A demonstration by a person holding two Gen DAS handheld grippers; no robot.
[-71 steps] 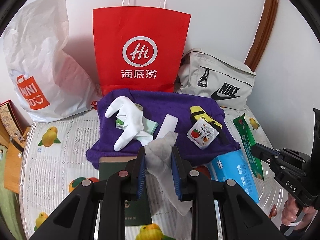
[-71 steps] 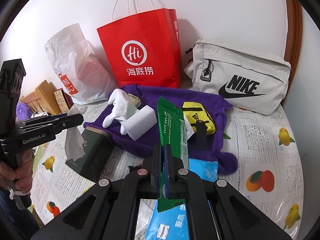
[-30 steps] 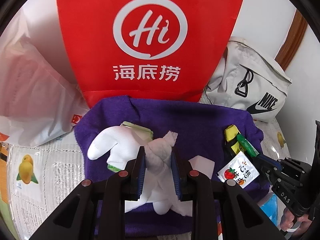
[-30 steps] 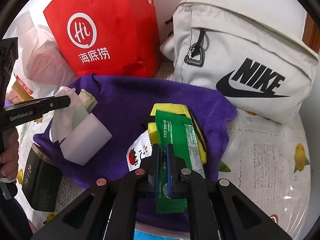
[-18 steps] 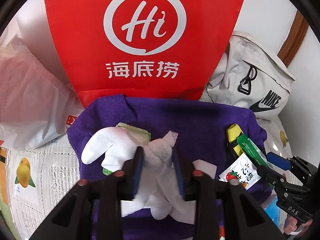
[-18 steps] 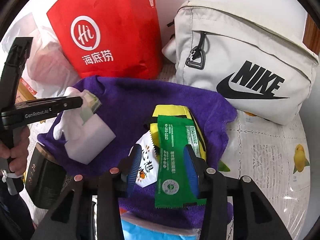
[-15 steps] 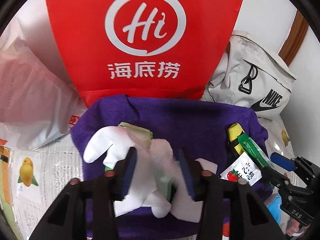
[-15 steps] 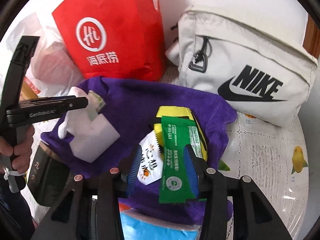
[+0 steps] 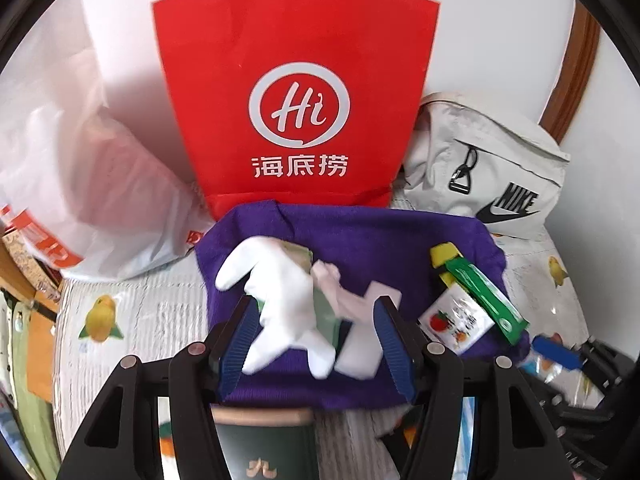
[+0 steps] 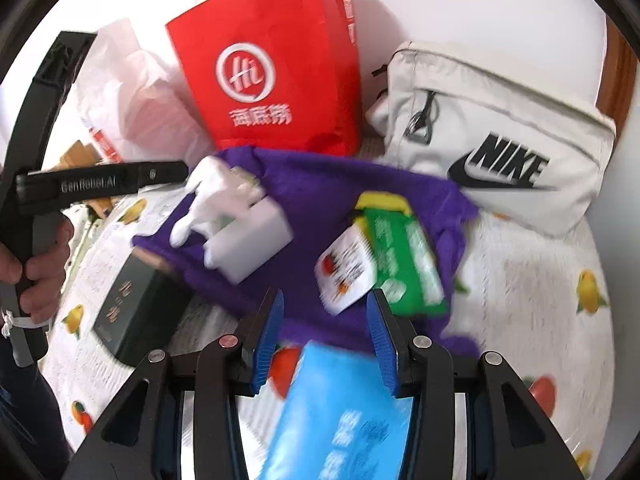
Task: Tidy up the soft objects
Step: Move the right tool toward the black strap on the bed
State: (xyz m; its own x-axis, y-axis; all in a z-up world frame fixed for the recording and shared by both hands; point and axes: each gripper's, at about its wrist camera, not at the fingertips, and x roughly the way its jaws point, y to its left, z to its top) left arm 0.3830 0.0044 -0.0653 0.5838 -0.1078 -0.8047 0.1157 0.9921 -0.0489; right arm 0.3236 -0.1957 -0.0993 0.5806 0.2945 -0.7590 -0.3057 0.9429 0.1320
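Both claws wide open, empty: left claw (image 9: 314, 344), right claw (image 10: 326, 334). Soft items pooled on purple fleece cloth (image 9: 360, 232), 12 o'clock, as collection spot.

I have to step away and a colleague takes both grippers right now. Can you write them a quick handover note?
Left gripper: open, empty, over the purple towel.
Right gripper: open, empty, above the blue pack.
On the towel: white glove, tissue, white pad, yellow pouch, green packet, tomato sachet.
Done: tissue and green packet lie on the towel.
Left: the blue pack is partly off the towel, the dark box beside it.
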